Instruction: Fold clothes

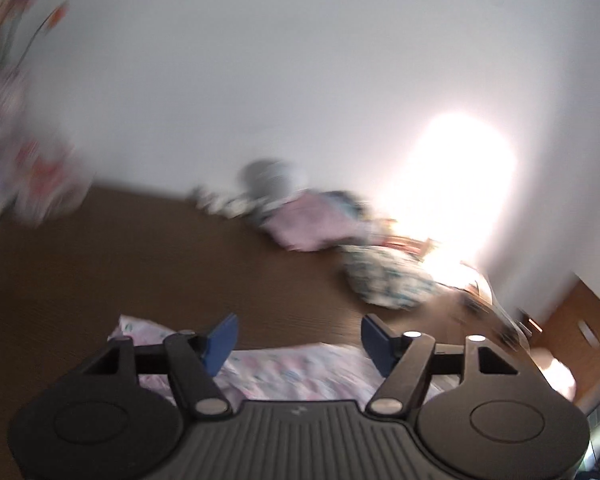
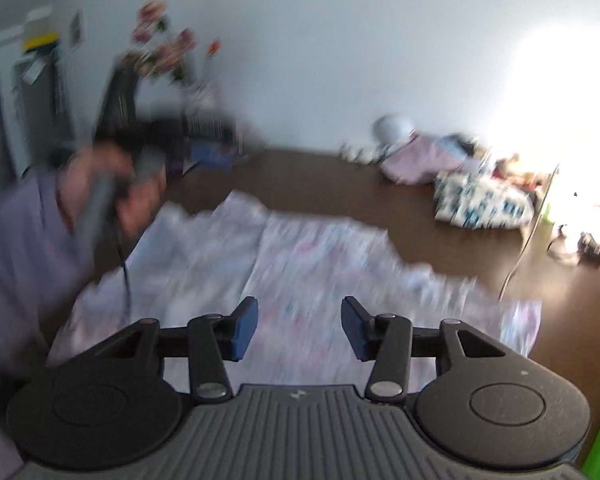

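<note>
A pale pink patterned garment [image 2: 300, 256] lies spread flat on the brown table [image 2: 320, 176], partly folded, blurred by motion. My right gripper [image 2: 299, 326] hovers over its near part with blue pads apart and nothing between them. In the left wrist view, only the garment's near edge [image 1: 292, 368] shows, below my left gripper [image 1: 299, 338], which is open and empty, raised above the cloth. A person's hand [image 2: 104, 184] holding the left gripper's handle appears at the left of the right wrist view.
At the table's far right lie a pink folded cloth [image 2: 420, 160], a white-and-teal patterned cloth [image 2: 480, 204] and small clutter in bright glare. A white round object [image 2: 392, 128] sits by the wall. Flowers [image 2: 164, 48] stand at the back left.
</note>
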A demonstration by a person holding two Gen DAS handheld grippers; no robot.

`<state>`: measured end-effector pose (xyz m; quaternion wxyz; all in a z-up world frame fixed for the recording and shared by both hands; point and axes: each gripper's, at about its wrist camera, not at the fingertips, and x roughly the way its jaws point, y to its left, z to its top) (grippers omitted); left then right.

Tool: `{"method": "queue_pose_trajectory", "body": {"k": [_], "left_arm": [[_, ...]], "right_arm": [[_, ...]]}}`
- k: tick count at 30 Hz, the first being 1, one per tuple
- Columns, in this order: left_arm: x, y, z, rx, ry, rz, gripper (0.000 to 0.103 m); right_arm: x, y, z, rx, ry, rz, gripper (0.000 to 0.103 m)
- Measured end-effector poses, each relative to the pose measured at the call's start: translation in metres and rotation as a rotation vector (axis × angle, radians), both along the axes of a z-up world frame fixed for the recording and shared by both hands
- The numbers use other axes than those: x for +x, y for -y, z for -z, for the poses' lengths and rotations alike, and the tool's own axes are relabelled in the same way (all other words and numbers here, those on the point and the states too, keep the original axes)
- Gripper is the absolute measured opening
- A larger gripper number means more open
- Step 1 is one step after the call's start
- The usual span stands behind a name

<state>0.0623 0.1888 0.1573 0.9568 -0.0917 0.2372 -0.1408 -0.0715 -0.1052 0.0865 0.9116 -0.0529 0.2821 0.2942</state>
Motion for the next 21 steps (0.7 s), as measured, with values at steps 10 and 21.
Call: {"method": "queue_pose_trajectory", "body": {"k": [10,21], "left_arm": [[-0.198,0.018,0.037,0.312,0.012,0.173,0.087],[-0.240,0.017,0.105,0.429,-0.137,0.076,0.084]], "right_arm": [[-0.037,0.008,0.039,0.004,-0.063,-0.073,0.047],[-0.054,-0.002,0.053,-0.028,-0.030,-0.123,0.050]]}}
